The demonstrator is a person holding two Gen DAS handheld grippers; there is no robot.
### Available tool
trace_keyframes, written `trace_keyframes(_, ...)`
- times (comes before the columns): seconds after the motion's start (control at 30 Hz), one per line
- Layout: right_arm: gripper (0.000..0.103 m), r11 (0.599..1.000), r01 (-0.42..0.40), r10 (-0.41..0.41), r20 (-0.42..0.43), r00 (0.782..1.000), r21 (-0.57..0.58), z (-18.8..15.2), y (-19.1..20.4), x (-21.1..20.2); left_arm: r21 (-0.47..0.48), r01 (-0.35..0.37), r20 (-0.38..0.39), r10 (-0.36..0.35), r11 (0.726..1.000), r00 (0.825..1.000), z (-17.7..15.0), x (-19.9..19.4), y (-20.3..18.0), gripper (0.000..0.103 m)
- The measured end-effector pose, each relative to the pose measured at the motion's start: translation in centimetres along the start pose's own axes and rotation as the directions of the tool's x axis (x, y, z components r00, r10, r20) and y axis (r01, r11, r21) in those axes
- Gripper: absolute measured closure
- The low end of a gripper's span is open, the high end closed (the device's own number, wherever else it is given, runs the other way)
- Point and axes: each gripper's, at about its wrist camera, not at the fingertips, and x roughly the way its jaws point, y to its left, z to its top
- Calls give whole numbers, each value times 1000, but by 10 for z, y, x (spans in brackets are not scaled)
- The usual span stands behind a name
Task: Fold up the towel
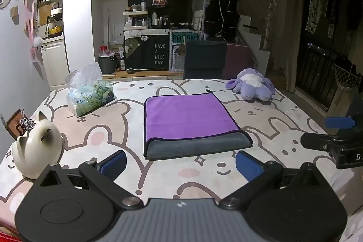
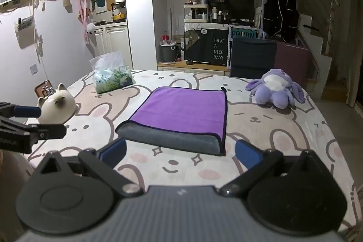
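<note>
A purple towel (image 1: 188, 117) with a grey underside lies folded flat on the rabbit-print table cover (image 1: 127, 128), its grey folded edge toward me. It also shows in the right wrist view (image 2: 181, 110). My left gripper (image 1: 180, 162) is open and empty, just in front of the towel's near edge. My right gripper (image 2: 180, 151) is open and empty, also just short of the grey edge. The right gripper shows at the right edge of the left wrist view (image 1: 335, 135); the left gripper shows at the left edge of the right wrist view (image 2: 29, 121).
A tissue pack (image 1: 90, 94) stands at the back left. A white cat figurine (image 1: 37, 146) sits at the left edge beside a small wooden stand (image 1: 17, 126). A purple plush toy (image 1: 251, 85) lies at the back right. A dark chair (image 1: 205, 59) stands behind the table.
</note>
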Motion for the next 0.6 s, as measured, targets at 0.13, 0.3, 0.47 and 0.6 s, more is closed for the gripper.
trace_keyframes(0.13, 0, 1000, -2, 2, 2, 1000, 0, 0, 0, 0, -1, 2, 0, -2, 1000, 1000, 0, 0, 0, 2)
trace_keyframes(0.3, 0, 1000, -1, 1, 3, 1000, 2, 0, 0, 1, -1, 2, 0, -2, 1000, 1000, 0, 0, 0, 2)
trace_keyframes(0.47, 0, 1000, -1, 1, 3, 1000, 1, 0, 0, 1, -1, 1, -1, -1, 1000, 1000, 0, 0, 0, 2)
trace_keyframes(0.6, 0, 1000, -1, 1, 4, 1000, 1, 0, 0, 1, 0, 3, -1, -3, 1000, 1000, 0, 0, 1, 2)
